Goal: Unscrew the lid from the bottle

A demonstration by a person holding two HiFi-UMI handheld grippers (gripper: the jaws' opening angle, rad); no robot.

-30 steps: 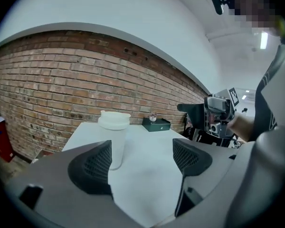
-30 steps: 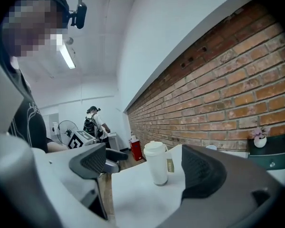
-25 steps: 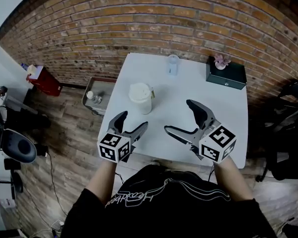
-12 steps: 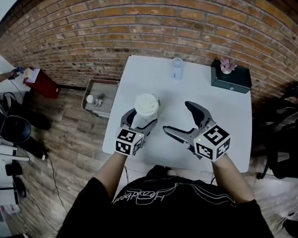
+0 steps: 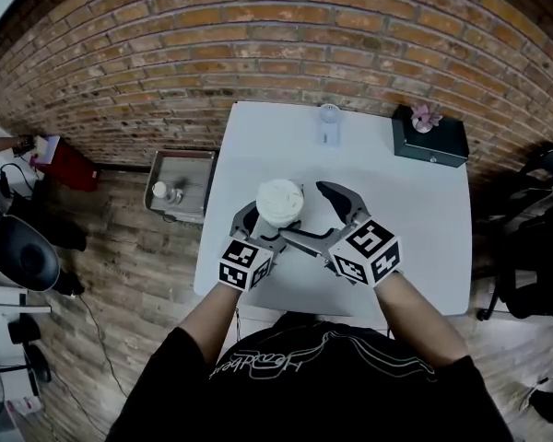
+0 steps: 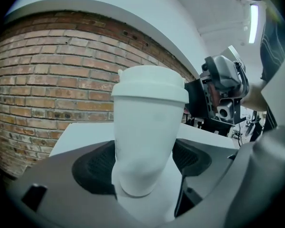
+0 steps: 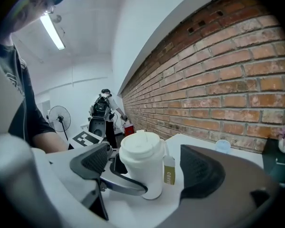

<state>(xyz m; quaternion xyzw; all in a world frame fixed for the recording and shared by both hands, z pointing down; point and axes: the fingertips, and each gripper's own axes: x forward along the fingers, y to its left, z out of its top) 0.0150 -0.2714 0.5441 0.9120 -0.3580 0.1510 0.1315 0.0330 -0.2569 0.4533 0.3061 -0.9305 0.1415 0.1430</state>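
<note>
White table [image 5: 415,210]: left tongs [image 6: 142,167] clamped on white bottle [image 5: 280,201]; right tongs [image 7: 147,167] apart, flanking it.

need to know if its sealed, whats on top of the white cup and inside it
A white lid sits on the cup, closing it. The lid hides whatever is inside.

I read the head view as high over the tabletop [image 5: 424,191], looking steeply down, brick wall [image 5: 286,44] at the frame's top. Left gripper view sits low and very close to the cup [image 6: 147,127], wall behind and to its left. Right gripper view sits low too, a bit farther back, wall on its right. All three views share the cup, tabletop and wall
</note>
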